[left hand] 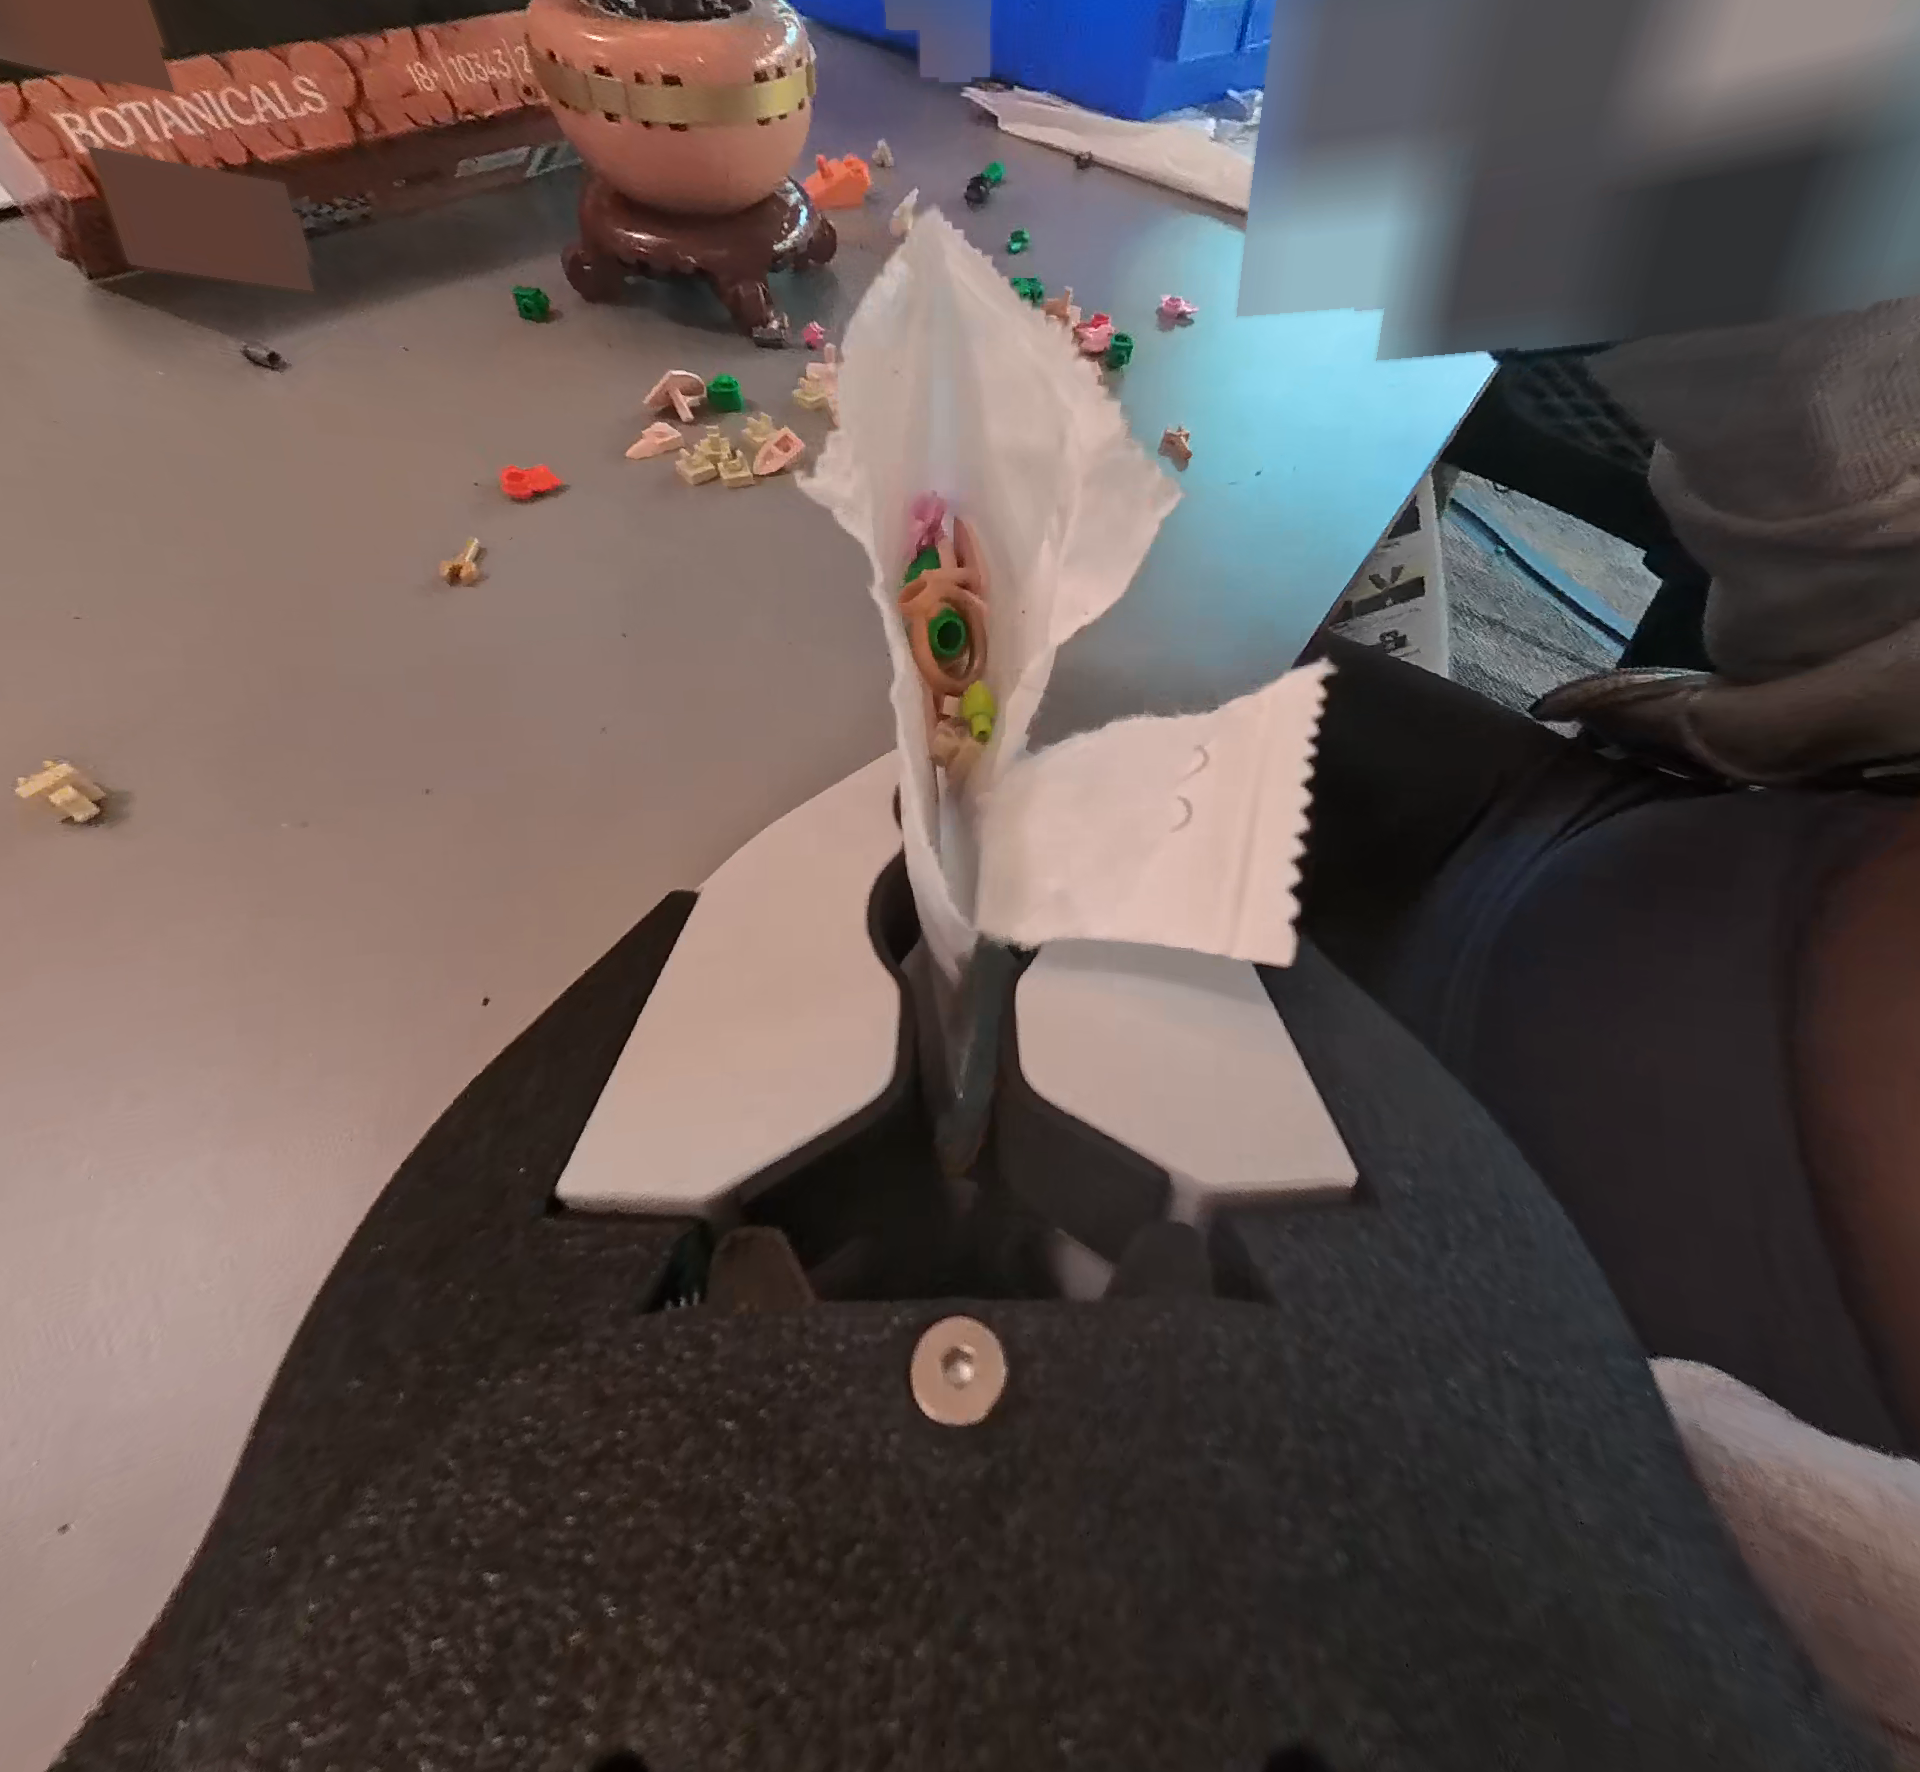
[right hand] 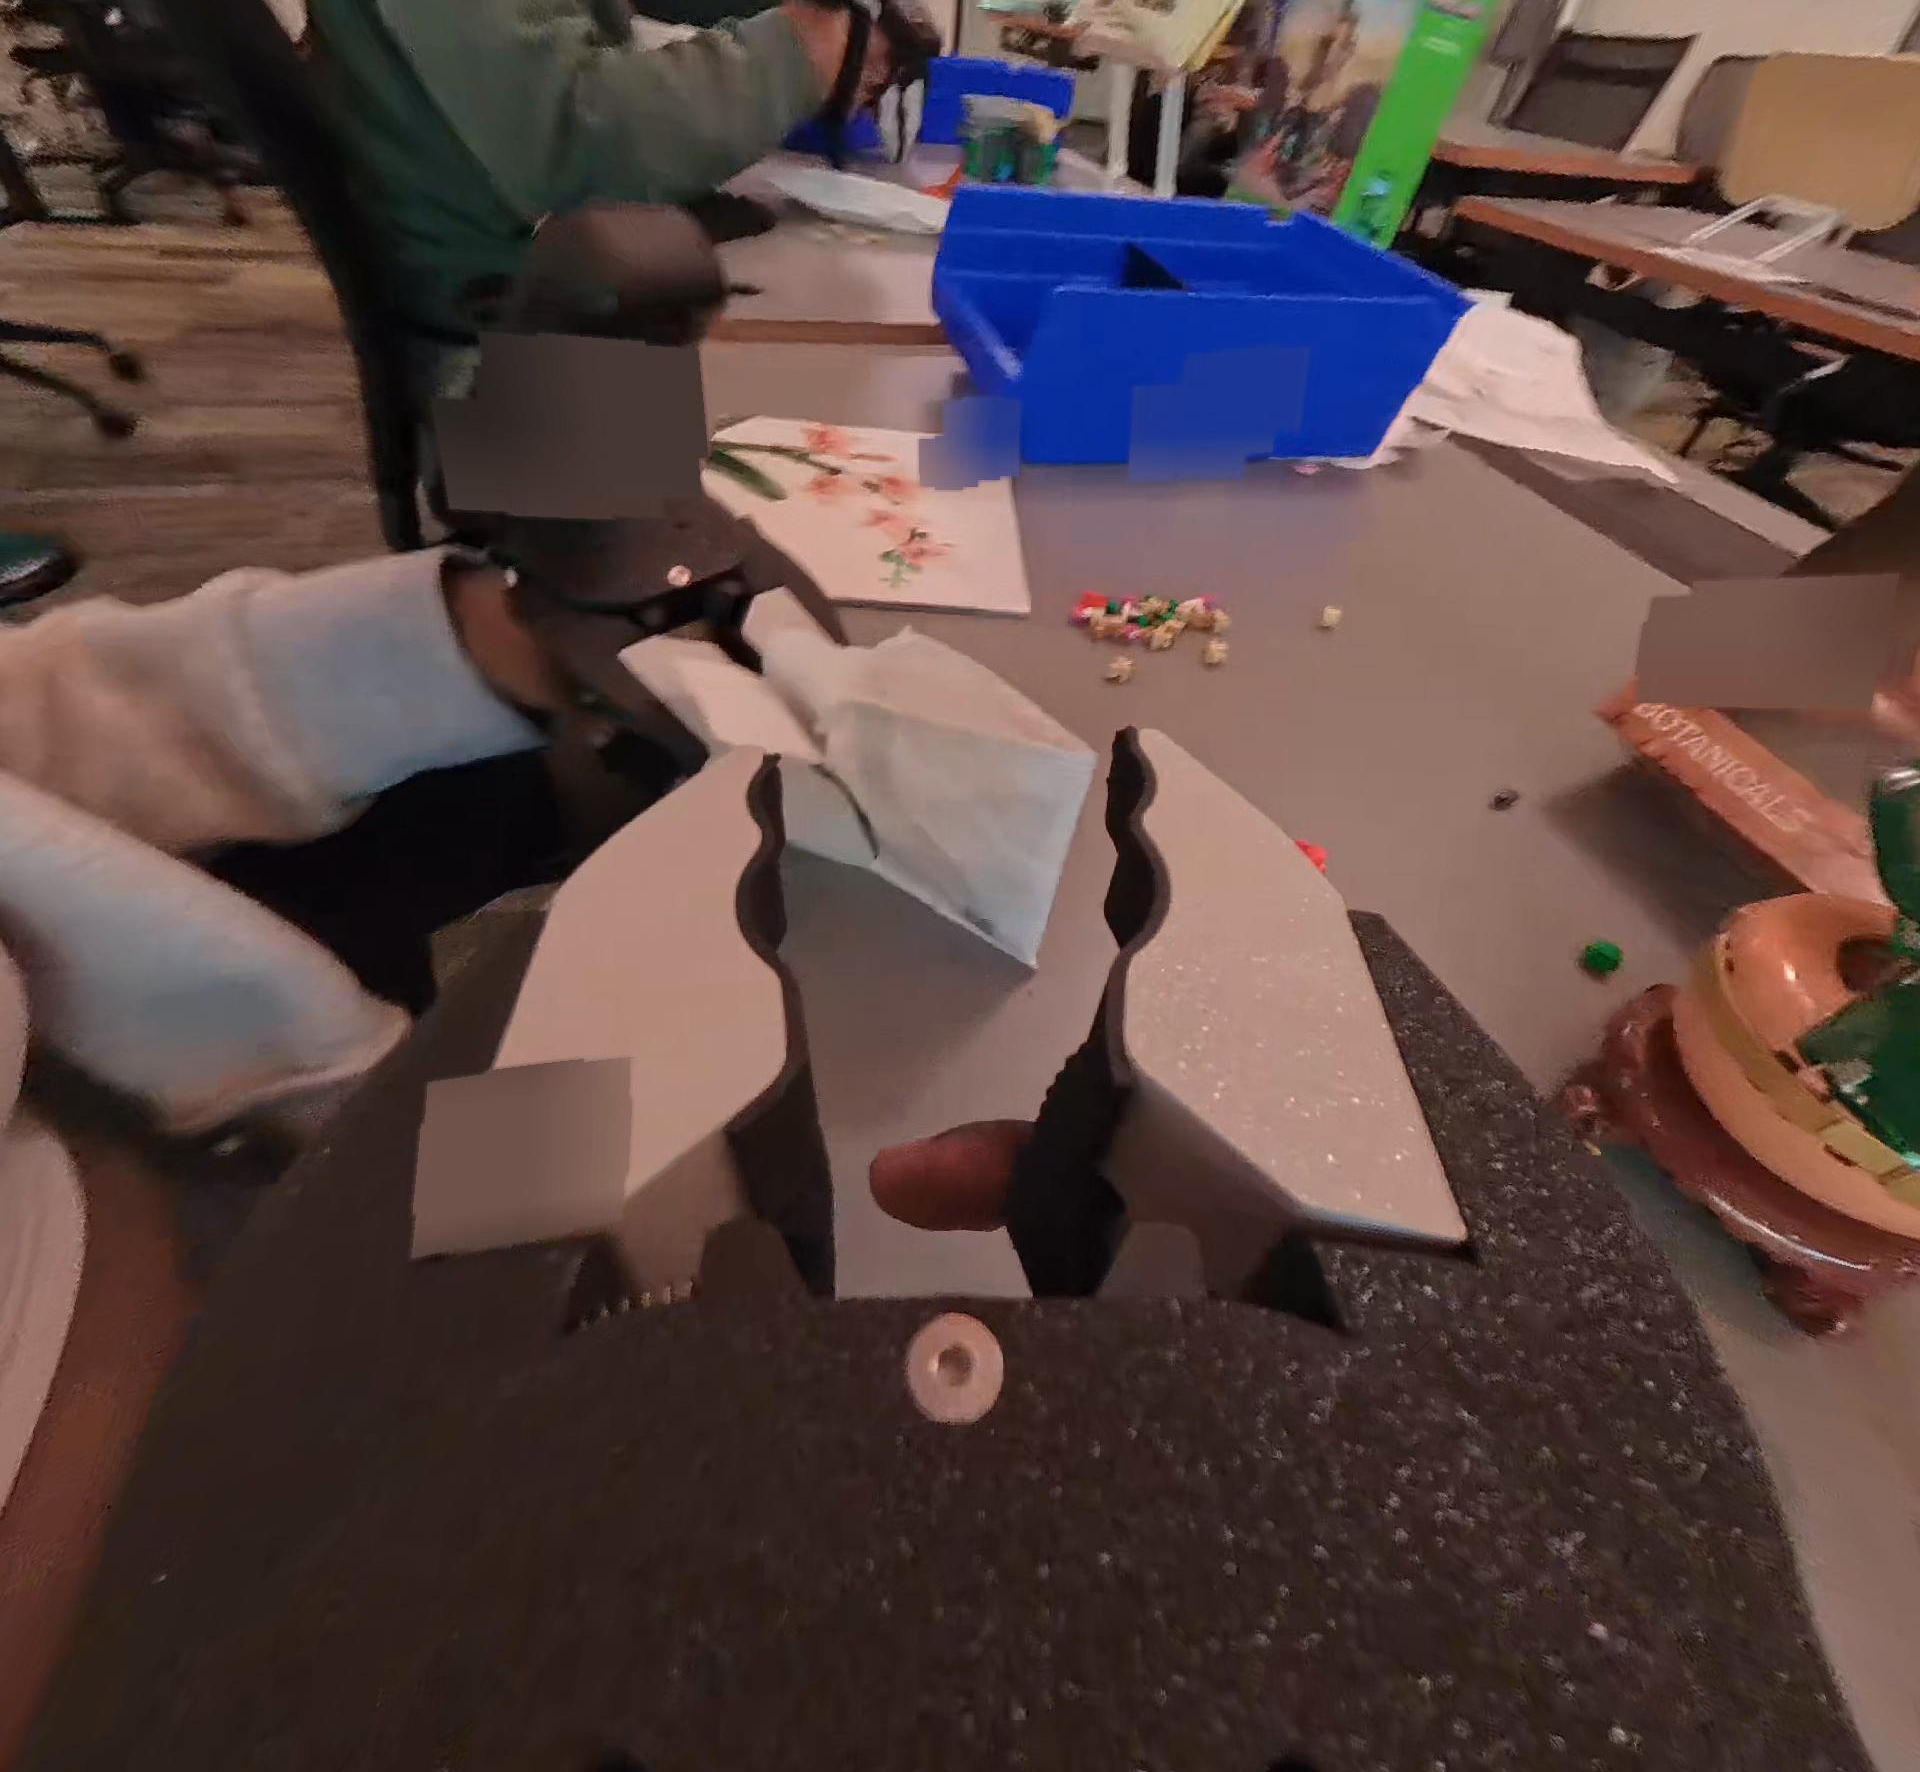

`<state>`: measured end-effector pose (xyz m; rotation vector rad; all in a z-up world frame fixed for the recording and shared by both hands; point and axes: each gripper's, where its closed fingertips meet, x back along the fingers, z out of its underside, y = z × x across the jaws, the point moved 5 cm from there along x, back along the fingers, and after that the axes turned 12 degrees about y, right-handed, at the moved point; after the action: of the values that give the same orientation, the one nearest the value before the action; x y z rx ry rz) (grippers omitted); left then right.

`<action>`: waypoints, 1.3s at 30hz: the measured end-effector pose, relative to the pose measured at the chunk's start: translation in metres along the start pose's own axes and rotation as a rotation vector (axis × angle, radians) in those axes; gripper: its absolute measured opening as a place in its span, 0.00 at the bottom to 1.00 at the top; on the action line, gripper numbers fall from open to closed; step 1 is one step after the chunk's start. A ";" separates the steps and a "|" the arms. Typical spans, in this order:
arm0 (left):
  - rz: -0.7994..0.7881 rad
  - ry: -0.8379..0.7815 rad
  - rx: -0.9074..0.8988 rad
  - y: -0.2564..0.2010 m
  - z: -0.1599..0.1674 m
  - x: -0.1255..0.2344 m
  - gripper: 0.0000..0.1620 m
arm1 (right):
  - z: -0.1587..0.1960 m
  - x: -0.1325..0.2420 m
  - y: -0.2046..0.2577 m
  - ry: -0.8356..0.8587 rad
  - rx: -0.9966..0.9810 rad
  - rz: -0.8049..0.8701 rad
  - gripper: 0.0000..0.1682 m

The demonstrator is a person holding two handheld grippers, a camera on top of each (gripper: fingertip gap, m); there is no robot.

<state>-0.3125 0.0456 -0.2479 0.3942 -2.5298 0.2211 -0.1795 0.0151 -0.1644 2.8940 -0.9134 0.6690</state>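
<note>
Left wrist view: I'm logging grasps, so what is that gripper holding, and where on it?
The left gripper is shut on a torn-open white paper bag of small bricks, pinching its bottom end.

Close wrist views, shared table [left hand: 312, 683]

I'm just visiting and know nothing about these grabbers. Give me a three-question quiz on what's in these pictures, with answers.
1. True or false: the left gripper is shut on a torn white bag with small pieces inside.
2. The right gripper is: A) open and empty, B) shut on a brick, C) holding the pot.
3. Fill in: loose small bricks lie scattered on the grey ____.

Key:
1. True. The bag stands up from the closed fingers, split open.
2. A. Its fingers are apart, with the bag beyond them.
3. Table. A pink pot stands behind the bricks.
</note>
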 end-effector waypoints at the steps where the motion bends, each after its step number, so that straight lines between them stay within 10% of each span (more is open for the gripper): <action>1: 0.013 0.010 -0.005 0.000 0.000 0.000 0.05 | 0.004 0.000 0.000 0.028 0.009 -0.013 0.36; 10: 0.225 0.182 -0.078 -0.004 -0.015 -0.011 0.04 | 0.040 -0.011 -0.022 0.152 -0.048 -0.013 0.33; 39: 0.094 0.165 -0.244 -0.016 -0.025 -0.029 0.06 | 0.054 -0.020 -0.015 0.171 0.010 -0.075 0.16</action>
<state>-0.2715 0.0427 -0.2425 0.1536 -2.3775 -0.0202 -0.1648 0.0300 -0.2204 2.8084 -0.7796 0.9000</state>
